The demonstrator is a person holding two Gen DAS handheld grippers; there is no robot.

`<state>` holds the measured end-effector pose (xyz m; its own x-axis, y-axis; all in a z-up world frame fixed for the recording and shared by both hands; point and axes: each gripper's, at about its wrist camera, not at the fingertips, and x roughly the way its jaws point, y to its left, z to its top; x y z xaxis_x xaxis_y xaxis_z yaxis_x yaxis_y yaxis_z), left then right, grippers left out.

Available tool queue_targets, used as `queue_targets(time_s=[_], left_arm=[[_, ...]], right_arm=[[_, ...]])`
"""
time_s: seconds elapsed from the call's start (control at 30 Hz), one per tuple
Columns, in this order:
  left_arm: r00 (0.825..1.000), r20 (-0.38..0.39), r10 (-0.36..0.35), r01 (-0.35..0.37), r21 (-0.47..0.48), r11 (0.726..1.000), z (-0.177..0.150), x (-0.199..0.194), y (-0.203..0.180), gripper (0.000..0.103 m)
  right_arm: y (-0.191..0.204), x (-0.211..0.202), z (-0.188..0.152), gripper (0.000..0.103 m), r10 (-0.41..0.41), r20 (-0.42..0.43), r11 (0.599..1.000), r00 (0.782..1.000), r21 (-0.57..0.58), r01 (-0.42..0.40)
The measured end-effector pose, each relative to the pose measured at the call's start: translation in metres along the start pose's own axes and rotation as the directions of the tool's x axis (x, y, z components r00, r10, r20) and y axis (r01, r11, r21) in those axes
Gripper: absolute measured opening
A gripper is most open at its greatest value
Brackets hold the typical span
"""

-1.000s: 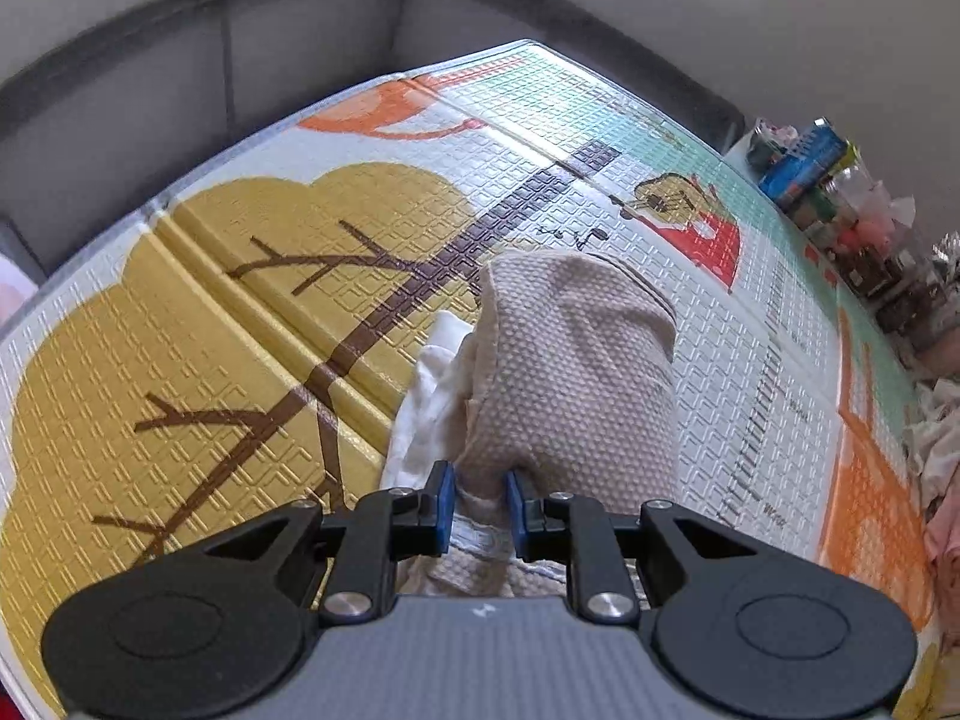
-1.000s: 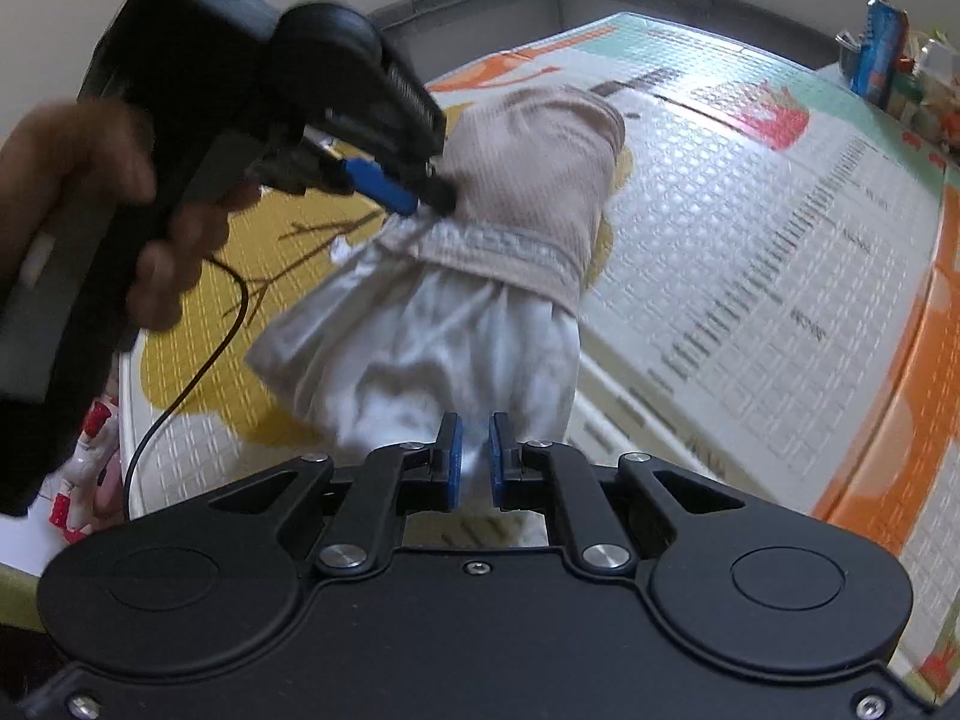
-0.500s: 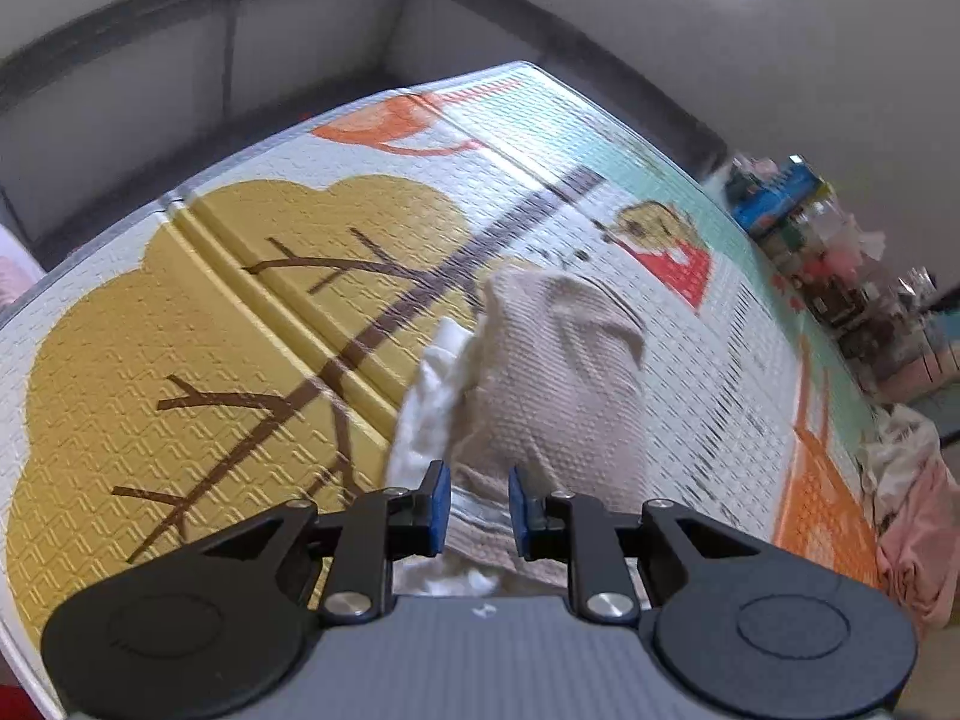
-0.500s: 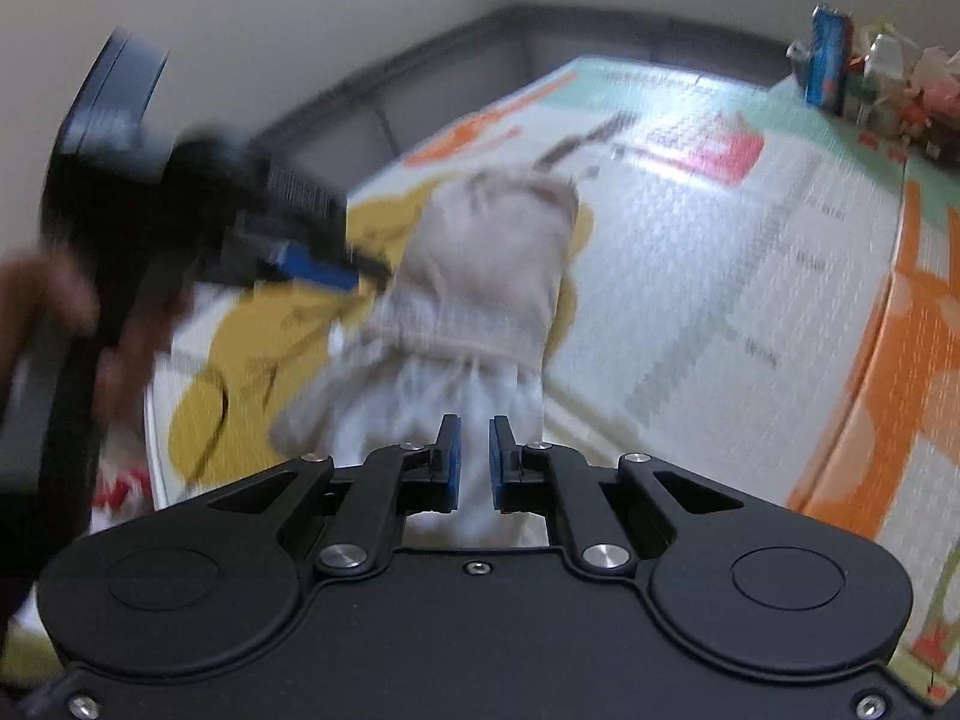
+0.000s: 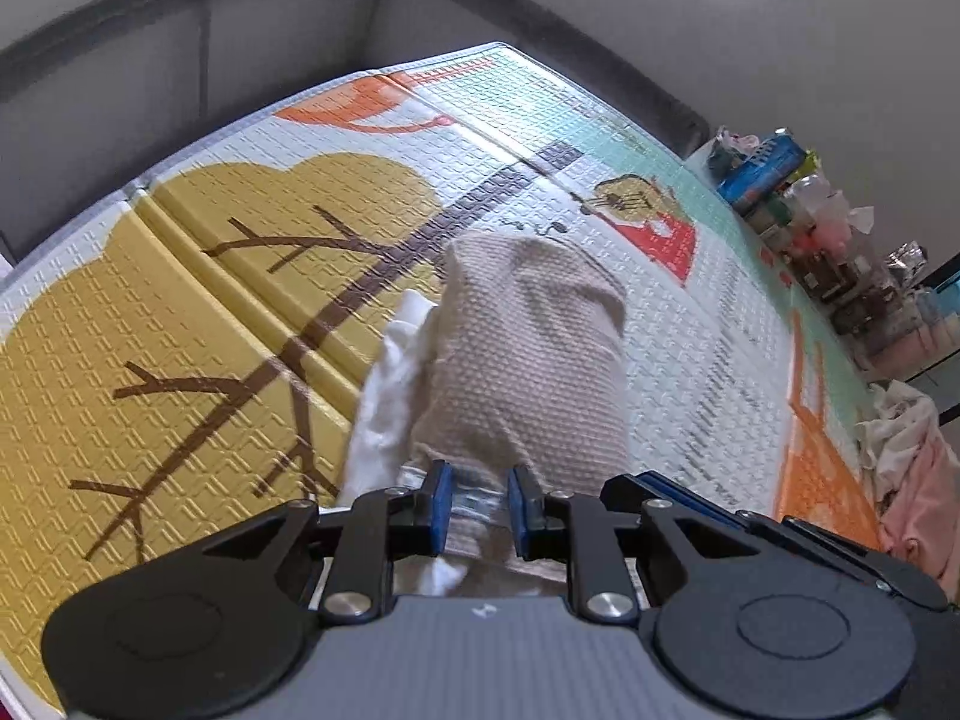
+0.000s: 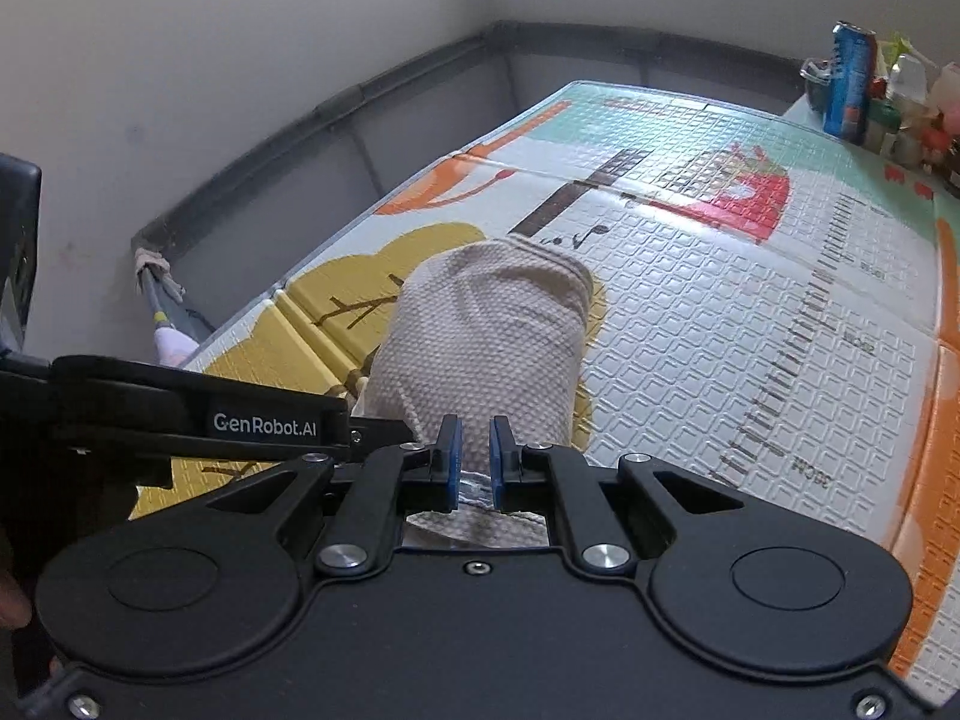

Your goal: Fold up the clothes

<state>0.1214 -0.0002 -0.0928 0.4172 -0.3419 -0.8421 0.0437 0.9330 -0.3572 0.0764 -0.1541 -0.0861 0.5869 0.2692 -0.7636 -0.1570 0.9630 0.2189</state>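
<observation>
Nearest each lens, the left gripper [image 5: 478, 509] pinches the bunched waistband of a beige waffle-knit garment with a white gathered fabric part [image 5: 528, 372], its blue pads pressed against the cloth. The right gripper [image 6: 474, 461] is nearly closed on the same waistband edge, just beside the left one.

The garment hangs from both grips, its far end draped toward the patterned foam play mat [image 5: 180, 300]; whether that end rests on the mat I cannot tell.

Judging by this, folding is at an early stage: the piece is gathered rather than spread flat, and no crisp fold shows. Laying it out and making the folds remain.

At the right edge lies a heap of white and pink clothes [image 5: 906, 480], probably awaiting their turn.

Readable writing: "GenRobot.AI" [image 6: 265, 423] in white on the left gripper's black arm. Small print on the mat is illegible.
</observation>
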Motion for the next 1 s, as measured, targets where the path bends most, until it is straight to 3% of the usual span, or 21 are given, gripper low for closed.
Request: queue_targets(time_s=[0.23,0.67,1.0], left_arm=[[0.997,0.012,0.082,-0.082,0.047,0.996,-0.001,0.001,0.000,0.022],[0.996,0.005,0.090,-0.090,0.005,0.996,-0.005,-0.004,0.022,0.026],[0.985,0.044,0.168,-0.170,0.039,0.985,-0.009,-0.036,0.033,0.023]], right_arm=[[-0.004,0.010,-0.003,0.009,-0.020,-0.016,1.000,1.000,0.005,0.020],[-0.024,0.000,-0.007,0.009,-0.071,-0.034,0.996,0.997,0.047,0.073],[-0.044,-0.039,-0.016,0.009,-0.157,-0.028,0.986,0.987,0.051,0.158]])
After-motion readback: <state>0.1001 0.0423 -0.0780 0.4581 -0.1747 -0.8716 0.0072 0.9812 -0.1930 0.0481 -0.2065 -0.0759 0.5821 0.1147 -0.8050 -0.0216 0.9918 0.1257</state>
